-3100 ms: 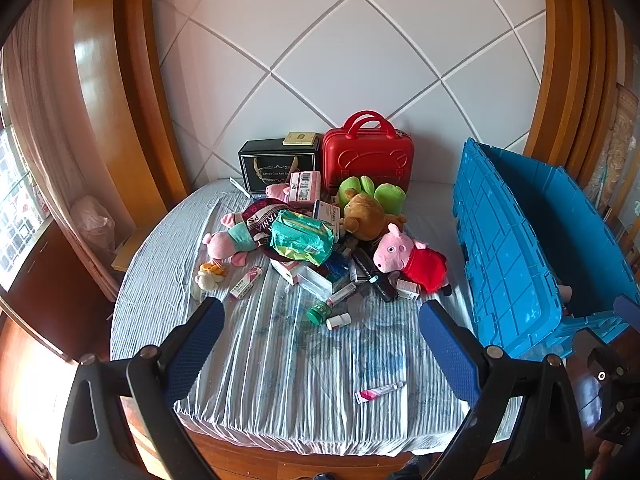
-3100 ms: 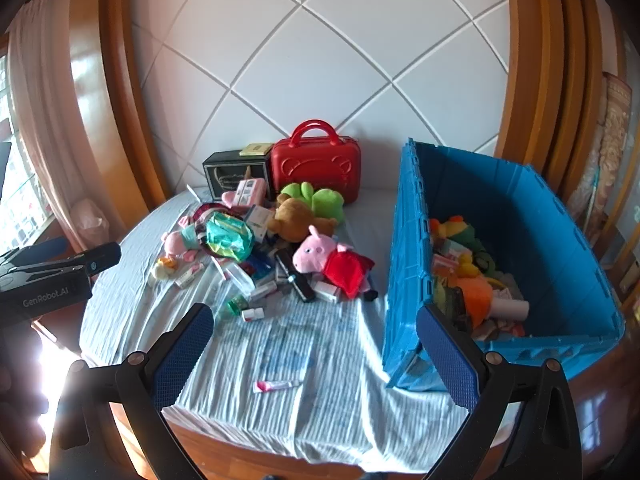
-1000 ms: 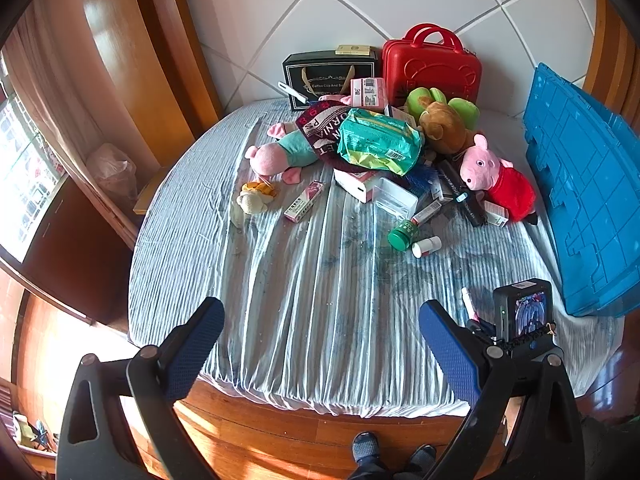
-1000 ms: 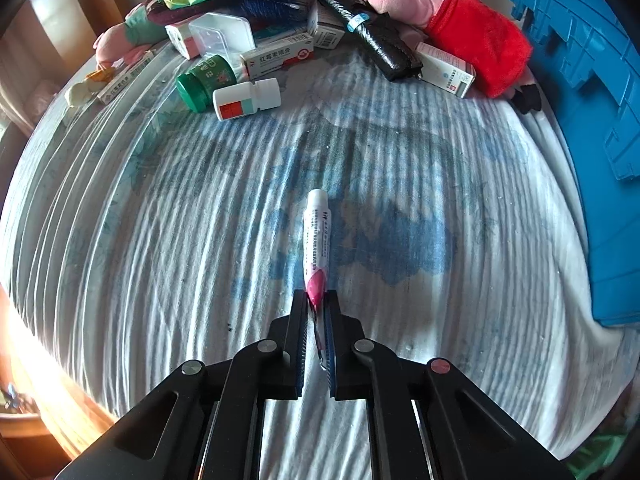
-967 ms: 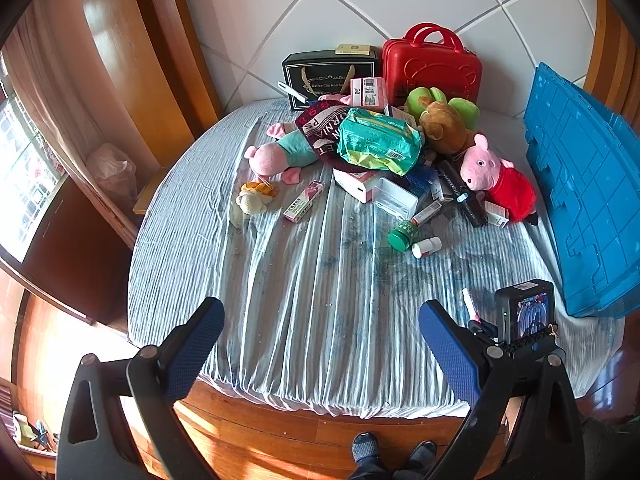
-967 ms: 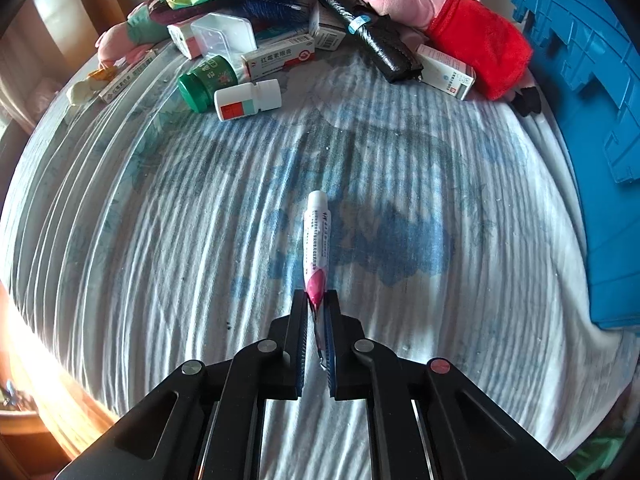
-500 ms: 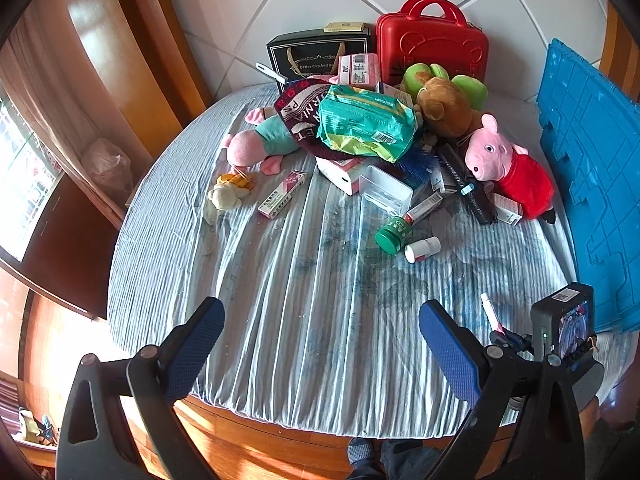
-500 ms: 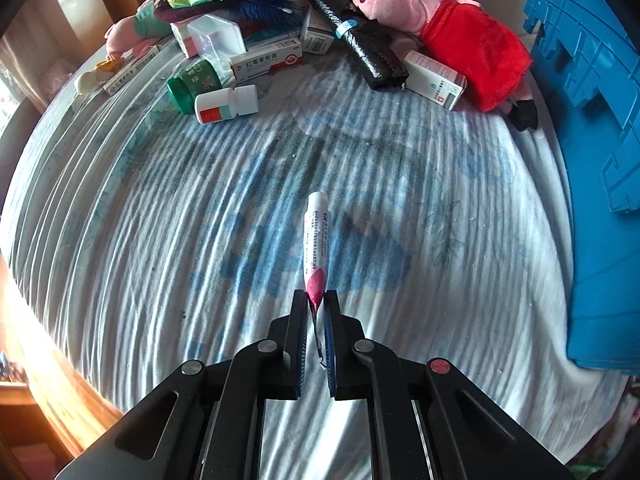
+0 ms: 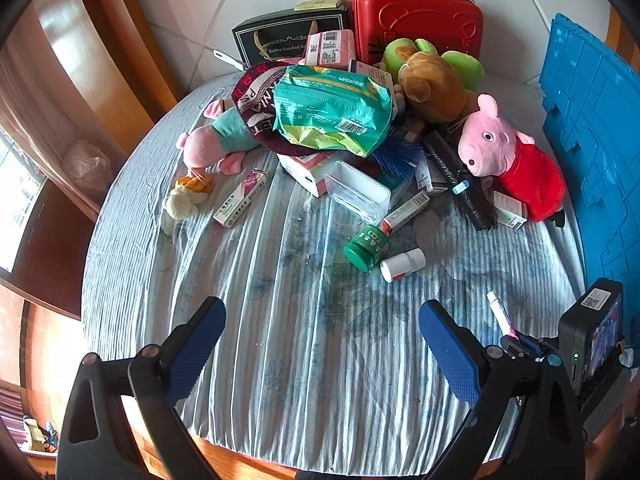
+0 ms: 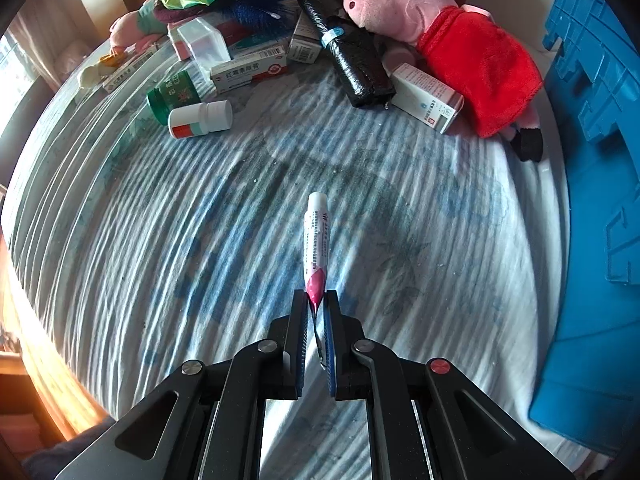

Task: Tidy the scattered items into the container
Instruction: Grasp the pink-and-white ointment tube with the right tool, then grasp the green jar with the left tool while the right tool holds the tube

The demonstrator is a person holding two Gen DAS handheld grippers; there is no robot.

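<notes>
My right gripper (image 10: 315, 300) is shut on the pink crimped end of a white ointment tube (image 10: 316, 236), which points forward above the striped bedspread (image 10: 200, 240). The tube also shows in the left wrist view (image 9: 498, 312), held by the right gripper (image 9: 516, 340). My left gripper (image 9: 320, 324) is open and empty above the bedspread's near part. The blue crate (image 10: 600, 200) stands at the right in both views (image 9: 592, 128). Scattered items lie ahead: a green bottle (image 9: 366, 246), a white bottle (image 9: 402, 265), a pink pig plush in red (image 9: 512, 156).
A pile at the back holds a teal packet (image 9: 328, 112), a brown bear (image 9: 432, 80), a clear box (image 9: 358, 192), medicine boxes (image 9: 240, 198), a black pouch (image 10: 348, 60). A red case (image 9: 416, 20) and black box (image 9: 284, 40) stand against the wall. The wooden bed edge (image 9: 240, 456) is near.
The right gripper has closed on the tube and lifted it slightly, moving forward toward the pile. The left gripper has moved forward and lower over the bed.
</notes>
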